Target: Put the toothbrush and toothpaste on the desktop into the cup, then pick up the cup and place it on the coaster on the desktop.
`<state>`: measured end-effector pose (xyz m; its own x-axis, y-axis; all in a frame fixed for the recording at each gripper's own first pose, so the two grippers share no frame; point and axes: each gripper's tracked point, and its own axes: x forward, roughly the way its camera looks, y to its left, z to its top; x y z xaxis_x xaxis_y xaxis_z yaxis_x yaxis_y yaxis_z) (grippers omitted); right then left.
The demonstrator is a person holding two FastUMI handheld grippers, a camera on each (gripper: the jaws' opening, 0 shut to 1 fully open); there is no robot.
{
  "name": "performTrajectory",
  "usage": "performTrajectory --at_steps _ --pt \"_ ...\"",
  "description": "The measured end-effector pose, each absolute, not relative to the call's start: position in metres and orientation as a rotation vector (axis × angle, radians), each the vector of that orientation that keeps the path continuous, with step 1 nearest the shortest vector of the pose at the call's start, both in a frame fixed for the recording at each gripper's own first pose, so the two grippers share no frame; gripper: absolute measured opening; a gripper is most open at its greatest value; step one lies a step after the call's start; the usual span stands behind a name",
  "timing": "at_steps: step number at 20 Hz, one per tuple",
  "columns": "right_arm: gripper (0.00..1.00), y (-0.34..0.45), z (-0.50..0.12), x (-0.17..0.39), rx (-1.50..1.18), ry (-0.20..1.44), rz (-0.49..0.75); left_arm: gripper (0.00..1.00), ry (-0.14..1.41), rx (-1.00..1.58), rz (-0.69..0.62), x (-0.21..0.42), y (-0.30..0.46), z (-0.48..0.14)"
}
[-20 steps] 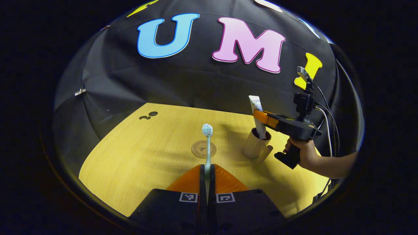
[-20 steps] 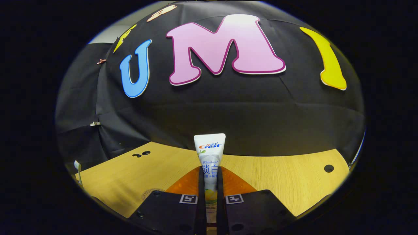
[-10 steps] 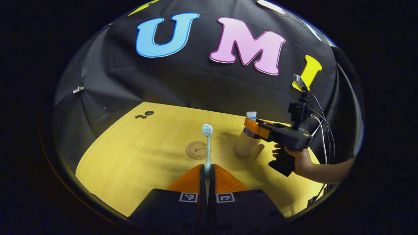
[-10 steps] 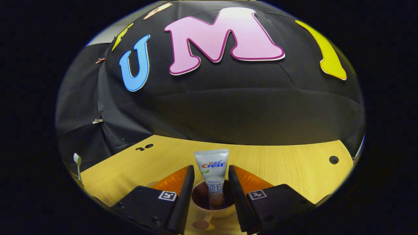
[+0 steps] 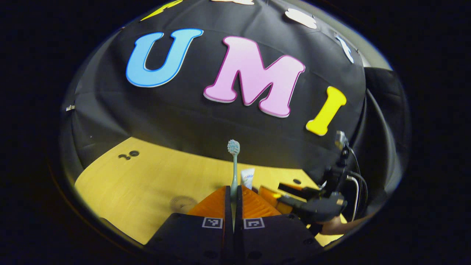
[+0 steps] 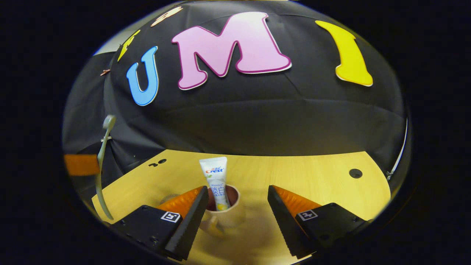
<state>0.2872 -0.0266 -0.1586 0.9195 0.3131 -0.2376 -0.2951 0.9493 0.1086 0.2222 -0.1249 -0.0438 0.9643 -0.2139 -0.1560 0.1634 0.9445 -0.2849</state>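
Observation:
My left gripper (image 5: pixel 233 192) is shut on the handle of a pale green toothbrush (image 5: pixel 234 169), which stands upright with its bristles on top. The white toothpaste tube (image 6: pixel 217 181) stands in the beige cup (image 6: pixel 225 216) on the wooden desktop (image 6: pixel 316 180). My right gripper (image 6: pixel 235 208) is open; the cup sits just beyond its left finger, free of both. The left gripper view shows the tube's top (image 5: pixel 247 177) just right of the brush, and the right gripper (image 5: pixel 283 193) held by a hand. The toothbrush (image 6: pixel 101 173) appears at the far left of the right gripper view.
A round brown coaster (image 5: pixel 183 203) lies on the desktop left of my left gripper's fingers; its edge (image 6: pixel 167 199) peeks out beside my right gripper's left finger. Small dark holes (image 6: pixel 355 173) mark the tabletop. The black cloth wall closes the back.
My right gripper let go of the toothpaste in the cup, opened wide and drew back. My left gripper carried the toothbrush up and toward the cup.

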Motion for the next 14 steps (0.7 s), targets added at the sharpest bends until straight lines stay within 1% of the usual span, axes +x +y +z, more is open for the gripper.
performTrajectory --at_steps 6,7,10,14 --pt "0.98 -0.075 -0.165 0.282 0.068 0.295 0.240 0.06 0.046 -0.301 -0.284 0.283 -0.164 -0.022" --pt "0.98 -0.088 -0.168 0.282 0.057 0.306 0.212 0.06 0.029 -0.303 -0.294 0.292 -0.170 -0.022" --pt "0.98 -0.116 -0.174 0.277 0.084 0.331 0.168 0.06 -0.005 -0.319 -0.324 0.320 -0.188 -0.032" --pt "0.98 -0.139 -0.186 0.268 0.059 0.367 0.144 0.06 -0.047 -0.290 -0.311 0.350 -0.196 -0.057"
